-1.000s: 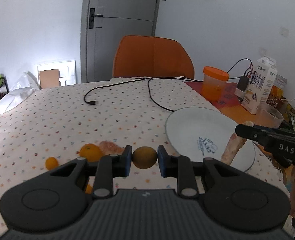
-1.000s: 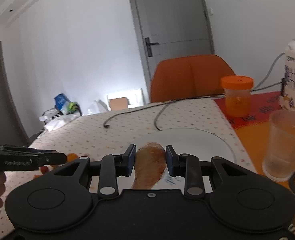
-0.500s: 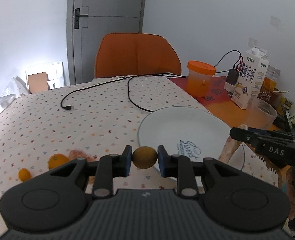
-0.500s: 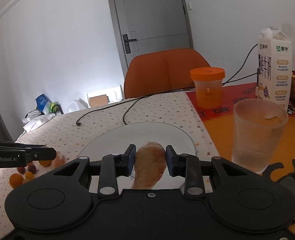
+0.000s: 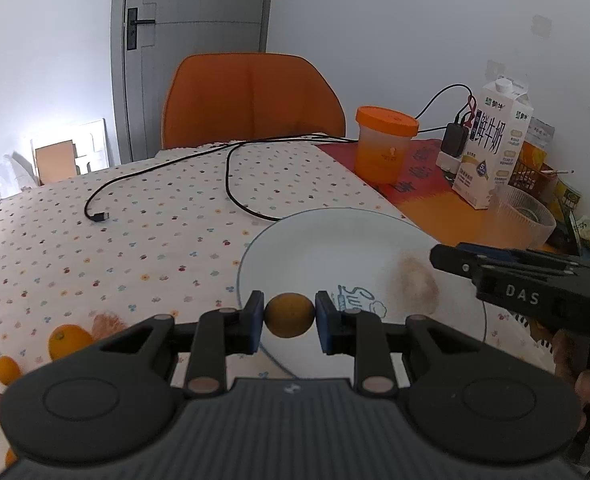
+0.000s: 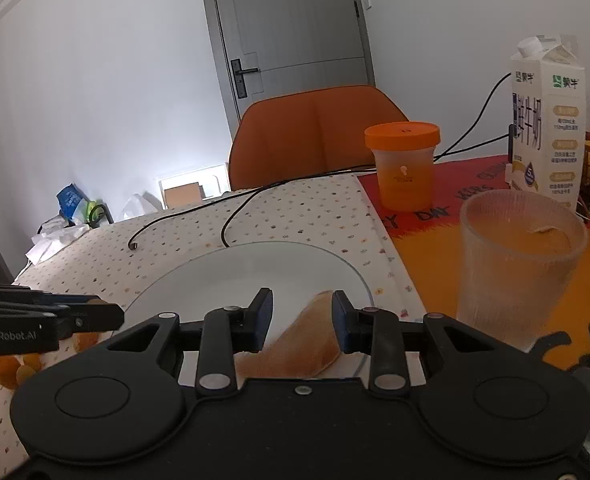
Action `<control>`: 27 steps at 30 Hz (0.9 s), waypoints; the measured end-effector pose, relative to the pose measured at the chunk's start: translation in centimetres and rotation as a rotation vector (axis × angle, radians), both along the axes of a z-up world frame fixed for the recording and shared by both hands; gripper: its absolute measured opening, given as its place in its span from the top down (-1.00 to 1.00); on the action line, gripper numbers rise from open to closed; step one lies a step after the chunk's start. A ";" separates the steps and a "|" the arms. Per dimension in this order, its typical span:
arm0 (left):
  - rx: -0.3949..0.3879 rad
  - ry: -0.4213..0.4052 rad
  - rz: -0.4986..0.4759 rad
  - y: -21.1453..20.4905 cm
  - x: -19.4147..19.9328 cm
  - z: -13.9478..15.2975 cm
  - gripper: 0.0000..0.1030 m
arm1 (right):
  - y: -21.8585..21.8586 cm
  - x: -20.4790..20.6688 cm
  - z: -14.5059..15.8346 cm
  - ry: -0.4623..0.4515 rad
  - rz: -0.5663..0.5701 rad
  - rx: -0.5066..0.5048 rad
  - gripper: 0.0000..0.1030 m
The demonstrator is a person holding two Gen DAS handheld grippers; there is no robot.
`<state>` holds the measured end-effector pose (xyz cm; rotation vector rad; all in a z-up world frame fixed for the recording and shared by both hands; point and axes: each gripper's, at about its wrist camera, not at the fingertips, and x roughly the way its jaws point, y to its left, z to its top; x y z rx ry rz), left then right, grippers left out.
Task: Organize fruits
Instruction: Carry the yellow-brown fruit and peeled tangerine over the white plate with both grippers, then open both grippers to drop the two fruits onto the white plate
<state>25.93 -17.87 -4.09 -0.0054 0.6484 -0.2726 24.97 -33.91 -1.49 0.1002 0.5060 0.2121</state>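
My left gripper (image 5: 289,316) is shut on a small yellow-brown round fruit (image 5: 289,315) and holds it over the near rim of a white plate (image 5: 335,240). My right gripper (image 6: 303,316) has its jaws apart. A long pinkish-brown fruit (image 6: 303,344) lies between them on the plate (image 6: 235,276), blurred in the left wrist view (image 5: 415,284). The right gripper also shows in the left wrist view (image 5: 535,284). Oranges (image 5: 67,340) and other small fruits lie on the dotted tablecloth at the left.
A ribbed plastic cup (image 6: 519,264) stands right of the plate. An orange-lidded jar (image 6: 403,164), a milk carton (image 6: 547,120) and a black cable (image 5: 231,176) are behind it. An orange chair (image 5: 251,100) stands at the far table edge.
Both grippers have moved over the plate. My right gripper has opened and the long fruit now lies on the plate. My left gripper still holds the round fruit.
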 end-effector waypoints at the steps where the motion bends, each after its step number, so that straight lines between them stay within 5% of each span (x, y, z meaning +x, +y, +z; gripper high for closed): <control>1: 0.001 0.001 -0.001 -0.1 0.2 0.0 0.50 | 0.1 0.2 0.0 0.000 0.001 -0.003 0.39; 10: -0.002 0.008 -0.014 -1.0 1.0 -0.2 0.50 | 0.3 1.1 -0.2 -0.002 -0.007 0.004 0.04; 27: -0.018 -0.012 0.062 2.2 -1.8 1.1 0.28 | 1.1 -2.3 0.1 0.006 0.010 0.038 -0.23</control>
